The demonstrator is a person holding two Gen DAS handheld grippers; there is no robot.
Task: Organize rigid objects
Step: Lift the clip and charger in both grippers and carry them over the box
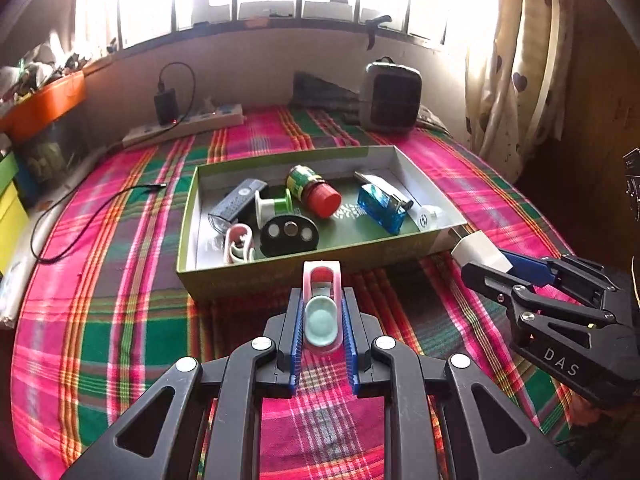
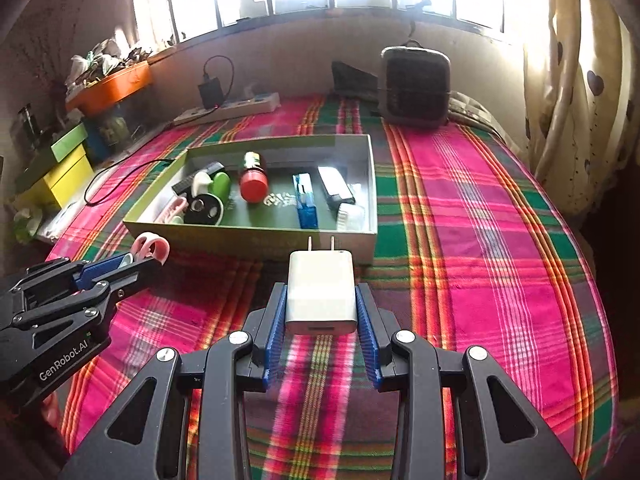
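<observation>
Over the plaid bed (image 2: 480, 208), just short of the box (image 1: 280, 276), the left gripper (image 1: 322, 316) is pinching a pink clip (image 1: 322, 304) between its fingers (image 1: 297, 332), while the right gripper (image 2: 321, 312) is squeezing a white charger (image 2: 321, 294) by its flat sides, prongs pointing at the box. Both look light, stiff and smooth, so holding them mid-body should be keeping them from slipping

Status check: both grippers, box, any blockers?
Left gripper shut on pink clip. Right gripper shut on white charger. Both short of box. Nothing blocking.
</observation>
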